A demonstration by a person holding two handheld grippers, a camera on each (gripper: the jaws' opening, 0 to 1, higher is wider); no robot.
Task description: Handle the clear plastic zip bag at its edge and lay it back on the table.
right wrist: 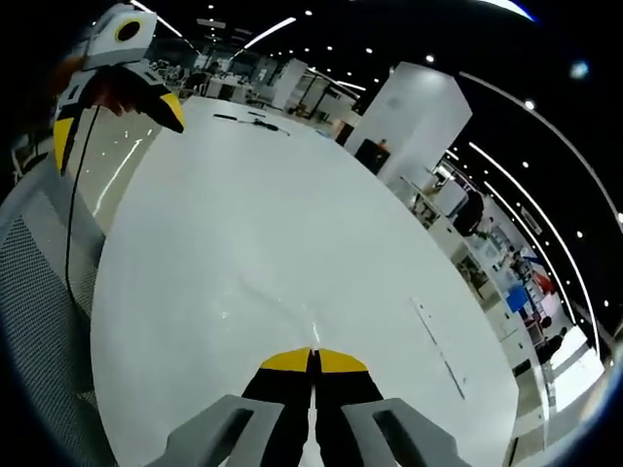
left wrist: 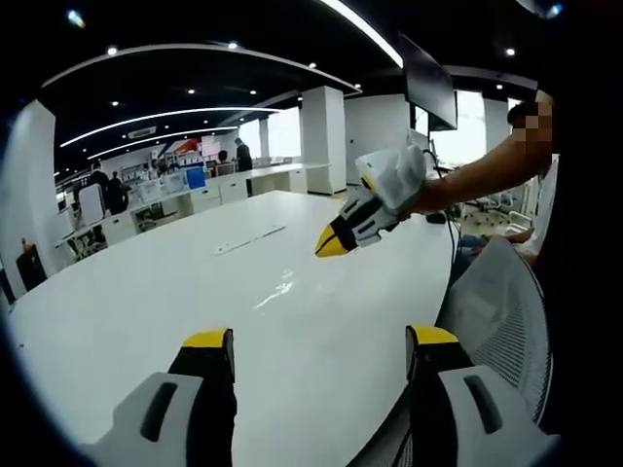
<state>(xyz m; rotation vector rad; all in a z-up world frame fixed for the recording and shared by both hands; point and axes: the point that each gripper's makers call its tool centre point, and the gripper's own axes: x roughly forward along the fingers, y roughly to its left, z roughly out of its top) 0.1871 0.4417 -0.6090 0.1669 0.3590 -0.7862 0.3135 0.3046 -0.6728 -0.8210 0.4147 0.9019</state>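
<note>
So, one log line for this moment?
left hand-held gripper: open | right hand-held gripper: shut | zip bag: faint glint, hold unclear

The clear bag lies flat on the counter, far beyond the left gripper, with a mesh chair at the counter's right edge.

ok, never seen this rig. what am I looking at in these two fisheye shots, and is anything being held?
There is no robot here. A person holds one two-jaw gripper in each hand, and each gripper carries a camera looking along its own jaws.

In the left gripper view, the left gripper rises from the bottom with its yellow-tipped jaws wide open. The right gripper comes in on the person's arm.

In the right gripper view, the right gripper has its jaws shut.

Below both is a white table. On it lie a thin flat strip and a faint creased sheen, probably the clear zip bag. I cannot tell whether the shut jaws pinch its edge.
</note>
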